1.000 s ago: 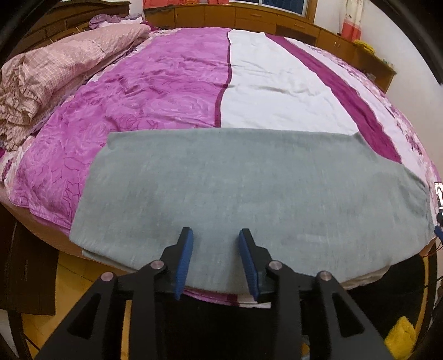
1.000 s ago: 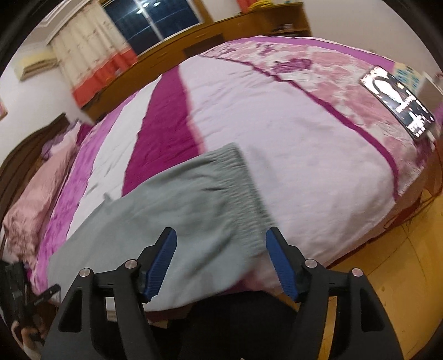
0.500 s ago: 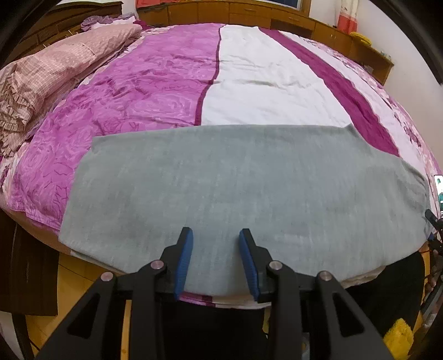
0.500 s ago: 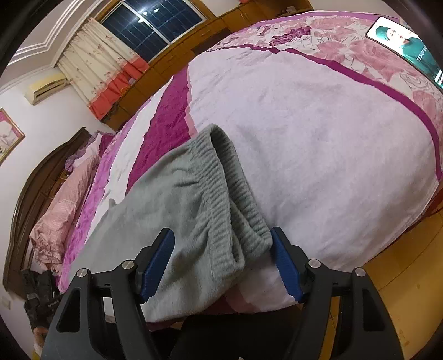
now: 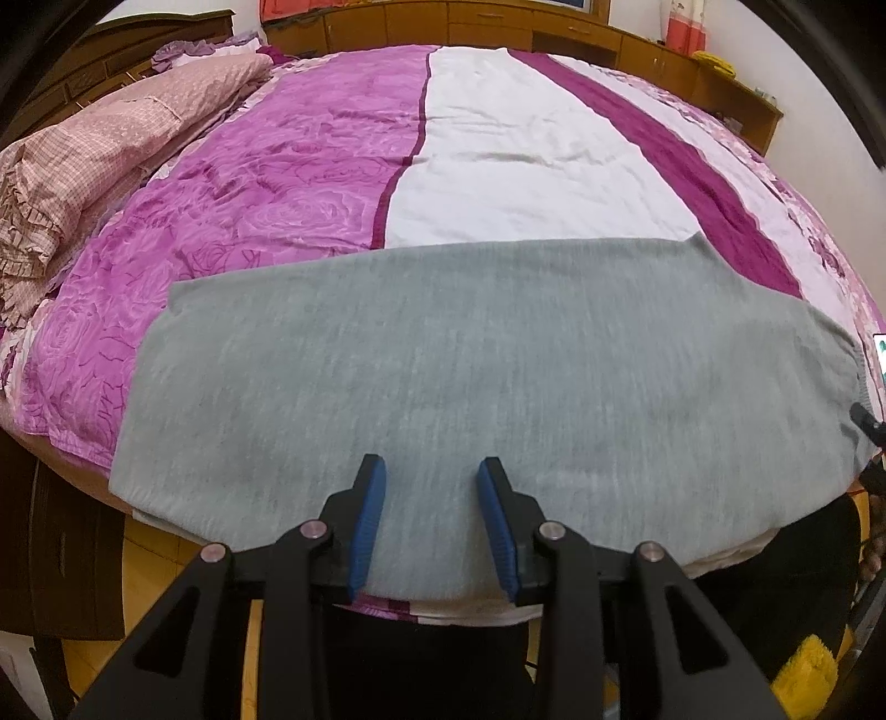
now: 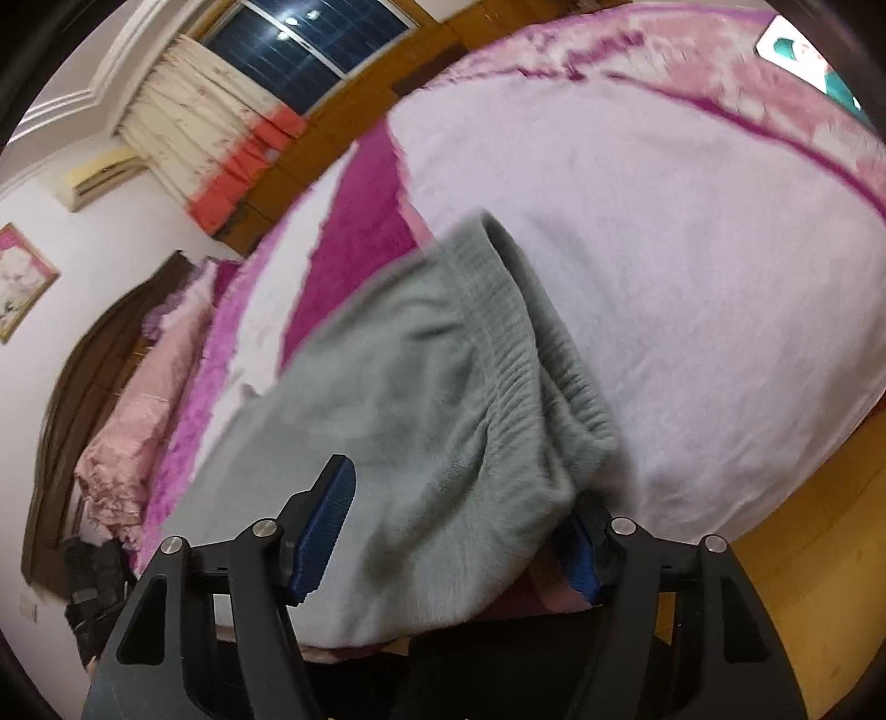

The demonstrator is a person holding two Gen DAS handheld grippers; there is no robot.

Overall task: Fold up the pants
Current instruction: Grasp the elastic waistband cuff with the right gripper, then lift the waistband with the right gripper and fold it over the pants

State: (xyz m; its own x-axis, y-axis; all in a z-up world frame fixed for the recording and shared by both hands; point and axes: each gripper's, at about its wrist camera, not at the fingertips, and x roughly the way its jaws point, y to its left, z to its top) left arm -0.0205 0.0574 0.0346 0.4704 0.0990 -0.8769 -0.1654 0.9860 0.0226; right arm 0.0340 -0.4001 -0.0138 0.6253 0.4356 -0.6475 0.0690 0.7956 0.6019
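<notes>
Grey pants (image 5: pixel 470 376) lie folded lengthwise across the near edge of the bed, waistband to the right. My left gripper (image 5: pixel 433 526) is open over the near edge of the pants at their middle, the cloth between its blue pads. In the right wrist view my right gripper (image 6: pixel 448 531) is open, its jaws wide on either side of the ribbed waistband end (image 6: pixel 498 354), which bulges up between them. The right finger is partly hidden behind the cloth.
The bed has a purple, white and magenta cover (image 5: pixel 498 155). Pink bedding (image 5: pixel 111 144) is piled at the far left. A phone (image 6: pixel 814 61) lies on the bed at the far right. Wooden cabinets (image 5: pixel 609 39) stand behind. Wooden floor (image 6: pixel 803 509) lies below.
My right gripper has moved in over the waistband, which now bunches up between its jaws. My left gripper has edged forward over the pants and stays open.
</notes>
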